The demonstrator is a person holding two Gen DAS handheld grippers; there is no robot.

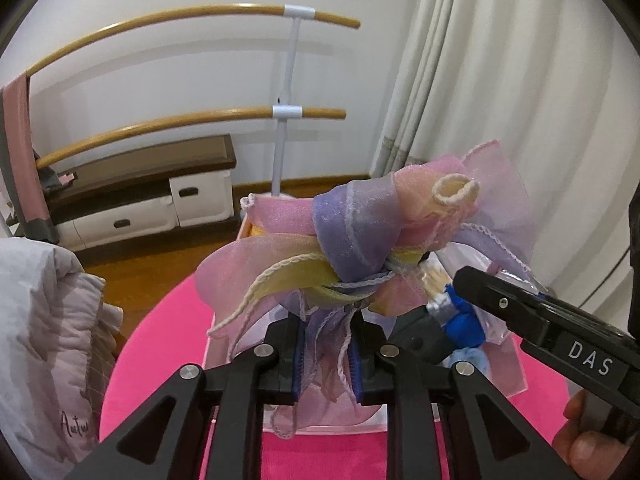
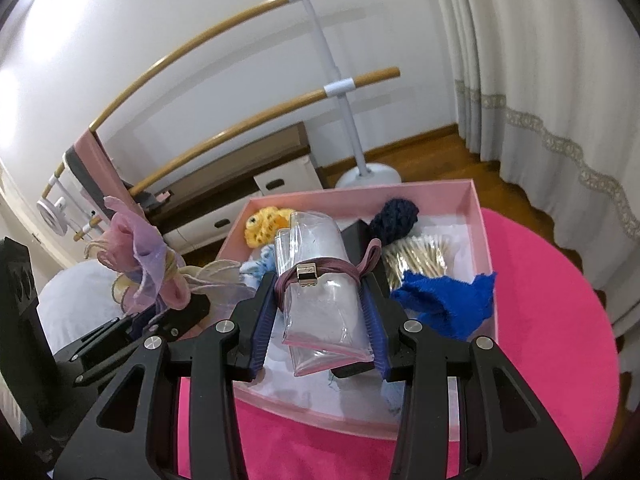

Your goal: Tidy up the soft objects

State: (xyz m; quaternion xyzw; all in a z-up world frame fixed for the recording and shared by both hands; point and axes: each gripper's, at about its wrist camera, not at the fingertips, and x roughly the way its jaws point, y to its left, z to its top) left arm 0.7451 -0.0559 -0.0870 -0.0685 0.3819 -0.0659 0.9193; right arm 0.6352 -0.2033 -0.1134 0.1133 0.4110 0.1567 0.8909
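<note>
Over the pink worktop [image 2: 560, 320] and pink box [image 2: 476, 216], the left tongs [image 1: 326, 354] clamp a gauzy pastel scarf [image 1: 352, 232], beside them the right tongs [image 2: 320, 320], marked "DAS", clamp a banded clear pouch [image 2: 320, 276] above the box

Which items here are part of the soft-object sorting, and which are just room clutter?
In the job:
organza scarf, clamped in the left gripper
clear pouch with strap, clamped in the right gripper
pink box
yellow crochet toy
navy knit
blue cloth
cotton swabs

Just around:
ballet barre
curtain
low cabinet
quilt
</note>
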